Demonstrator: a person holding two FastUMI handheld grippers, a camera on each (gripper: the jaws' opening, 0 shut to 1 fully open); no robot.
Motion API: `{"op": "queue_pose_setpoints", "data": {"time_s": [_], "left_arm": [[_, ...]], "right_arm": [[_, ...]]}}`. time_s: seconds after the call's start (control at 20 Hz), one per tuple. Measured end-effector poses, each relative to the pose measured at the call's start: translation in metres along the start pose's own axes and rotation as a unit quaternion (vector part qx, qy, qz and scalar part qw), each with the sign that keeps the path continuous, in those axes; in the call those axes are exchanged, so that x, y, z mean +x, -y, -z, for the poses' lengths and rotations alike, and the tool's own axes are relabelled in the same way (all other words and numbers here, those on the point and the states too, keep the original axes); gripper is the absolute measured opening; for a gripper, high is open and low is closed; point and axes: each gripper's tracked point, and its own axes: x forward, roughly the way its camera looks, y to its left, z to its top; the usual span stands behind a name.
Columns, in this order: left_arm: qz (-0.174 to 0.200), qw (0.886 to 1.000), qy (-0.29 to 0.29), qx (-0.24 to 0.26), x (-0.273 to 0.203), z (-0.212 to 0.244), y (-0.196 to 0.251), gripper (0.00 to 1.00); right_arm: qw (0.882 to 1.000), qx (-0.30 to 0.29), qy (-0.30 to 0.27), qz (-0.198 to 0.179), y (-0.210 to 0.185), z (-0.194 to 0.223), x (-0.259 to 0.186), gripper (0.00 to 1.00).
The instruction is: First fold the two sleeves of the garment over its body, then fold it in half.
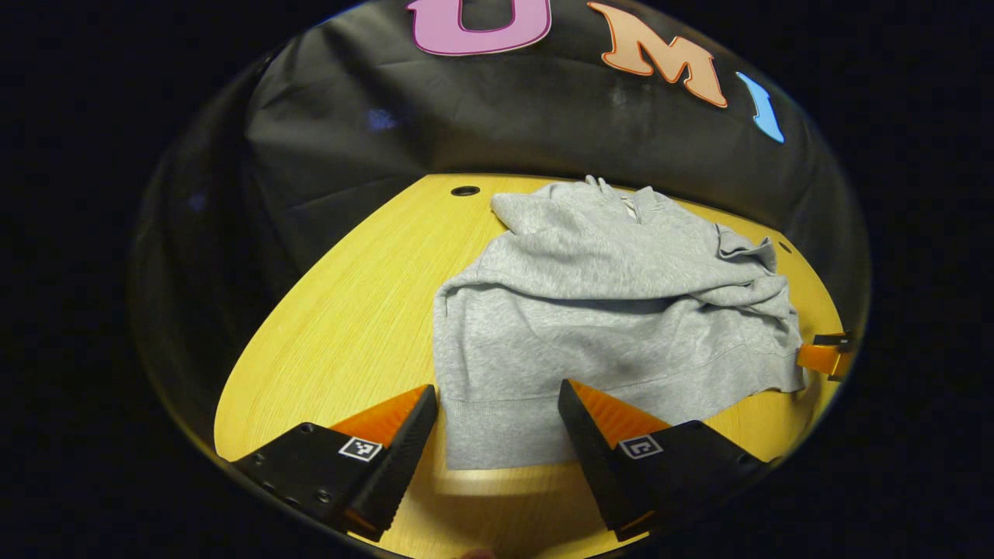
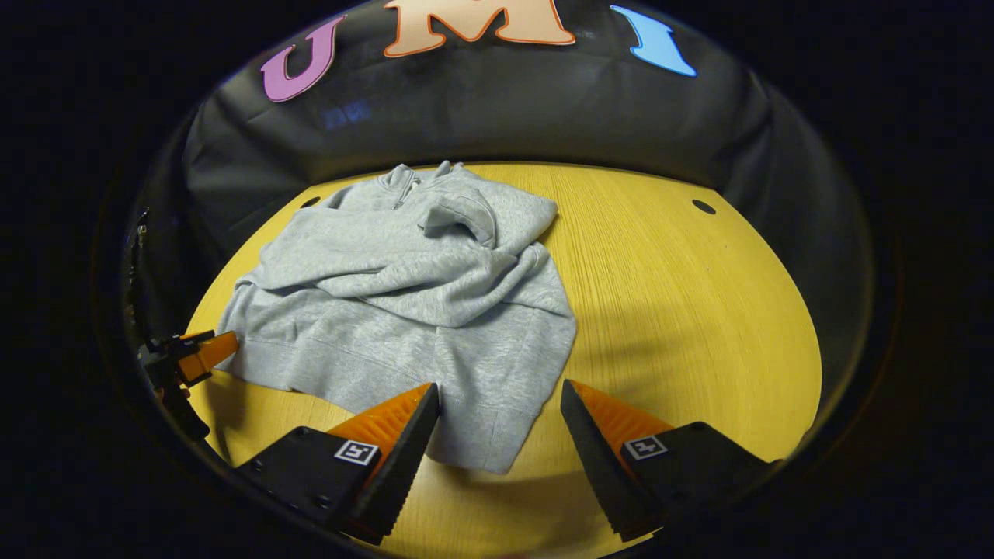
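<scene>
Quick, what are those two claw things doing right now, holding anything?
Left gripper: open, holding nothing, at the hoodie hem.
Right gripper: open, holding nothing, at the hem's other corner.

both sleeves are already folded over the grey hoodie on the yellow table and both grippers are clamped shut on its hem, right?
Not quite. The sleeves do lie across the grey hoodie on the yellow table, but neither gripper is clamped. In the left gripper view the left gripper is open around the hem corner; in the right gripper view the right gripper is open too.
</scene>
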Motion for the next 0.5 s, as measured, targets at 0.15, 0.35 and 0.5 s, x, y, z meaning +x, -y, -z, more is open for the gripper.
{"op": "queue_pose_setpoints", "data": {"time_s": [0.15, 0.35, 0.5], "left_arm": [[0.011, 1.000, 0.010, -0.005, 0.0032, -0.0013, 0.0015, 0.95], [0.011, 1.000, 0.008, -0.010, 0.0029, 0.0005, 0.0024, 0.95], [0.014, 1.000, 0.002, -0.003, 0.0033, -0.0006, 0.0064, 0.90]], "right_arm": [[1.000, -0.007, -0.019, 0.002, -0.0010, 0.0086, 0.0069, 0.95], [1.000, -0.004, -0.019, -0.003, -0.0038, 0.0072, 0.0075, 0.94], [1.000, -0.005, -0.020, -0.008, -0.0048, 0.0079, 0.0102, 0.92]]}}
